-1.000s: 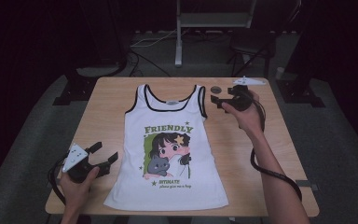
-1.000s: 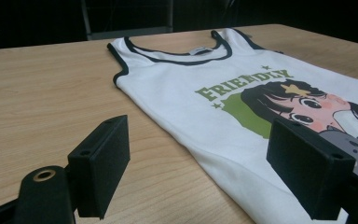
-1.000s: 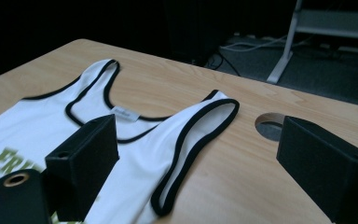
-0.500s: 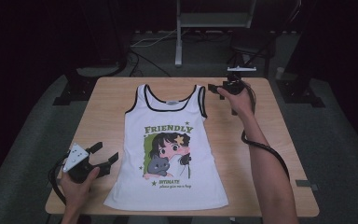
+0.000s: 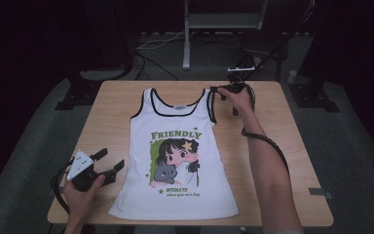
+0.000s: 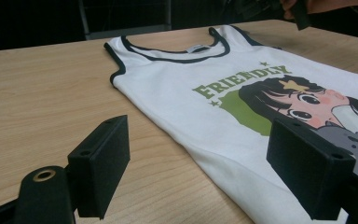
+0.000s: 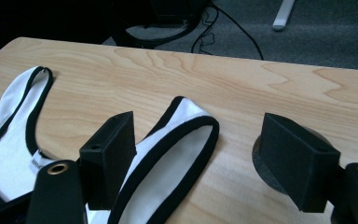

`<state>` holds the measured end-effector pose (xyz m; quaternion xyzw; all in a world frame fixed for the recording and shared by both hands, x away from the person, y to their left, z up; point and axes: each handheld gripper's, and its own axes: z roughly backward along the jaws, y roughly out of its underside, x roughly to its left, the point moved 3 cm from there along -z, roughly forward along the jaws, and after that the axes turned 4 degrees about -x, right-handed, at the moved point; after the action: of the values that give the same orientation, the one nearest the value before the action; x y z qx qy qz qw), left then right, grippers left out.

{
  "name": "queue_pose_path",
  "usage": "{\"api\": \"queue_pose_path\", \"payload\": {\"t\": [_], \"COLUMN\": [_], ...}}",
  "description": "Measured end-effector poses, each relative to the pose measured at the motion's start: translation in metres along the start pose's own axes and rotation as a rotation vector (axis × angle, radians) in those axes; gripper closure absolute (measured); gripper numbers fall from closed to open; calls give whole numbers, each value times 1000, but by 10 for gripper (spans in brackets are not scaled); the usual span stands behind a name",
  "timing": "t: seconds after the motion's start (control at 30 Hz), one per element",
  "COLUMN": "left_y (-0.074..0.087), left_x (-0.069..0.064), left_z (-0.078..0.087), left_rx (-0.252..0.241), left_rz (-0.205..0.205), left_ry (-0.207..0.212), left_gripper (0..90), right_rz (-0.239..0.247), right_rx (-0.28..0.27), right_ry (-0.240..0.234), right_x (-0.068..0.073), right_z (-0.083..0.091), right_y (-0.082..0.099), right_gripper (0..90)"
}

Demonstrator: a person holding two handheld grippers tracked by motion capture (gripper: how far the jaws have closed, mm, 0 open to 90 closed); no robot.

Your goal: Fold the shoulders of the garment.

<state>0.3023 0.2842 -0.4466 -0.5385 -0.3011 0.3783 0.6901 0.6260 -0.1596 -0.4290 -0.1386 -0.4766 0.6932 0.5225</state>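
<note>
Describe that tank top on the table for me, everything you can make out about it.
The tank top is white, apparently soft knit fabric, with black trim around neck and armholes. It lies flat, front up, on the wooden table, straps at the far side. Green "FRIENDLY" lettering sits above a cartoon girl with a grey cat. The right hand-held gripper hovers open at one strap; the left hand-held gripper waits open beside the lower side edge.
</note>
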Motion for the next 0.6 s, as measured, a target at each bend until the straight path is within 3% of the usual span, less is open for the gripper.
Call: {"api": "queue_pose_path", "payload": {"t": [0.6], "left_y": [0], "left_x": [0], "left_z": [0], "left_rx": [-1], "left_rz": [-6], "left_ry": [2], "left_gripper": [213], "right_rz": [-52], "right_rx": [42], "right_ry": [-7], "right_x": [-7], "right_z": [-35], "right_y": [9], "right_gripper": [398]}}
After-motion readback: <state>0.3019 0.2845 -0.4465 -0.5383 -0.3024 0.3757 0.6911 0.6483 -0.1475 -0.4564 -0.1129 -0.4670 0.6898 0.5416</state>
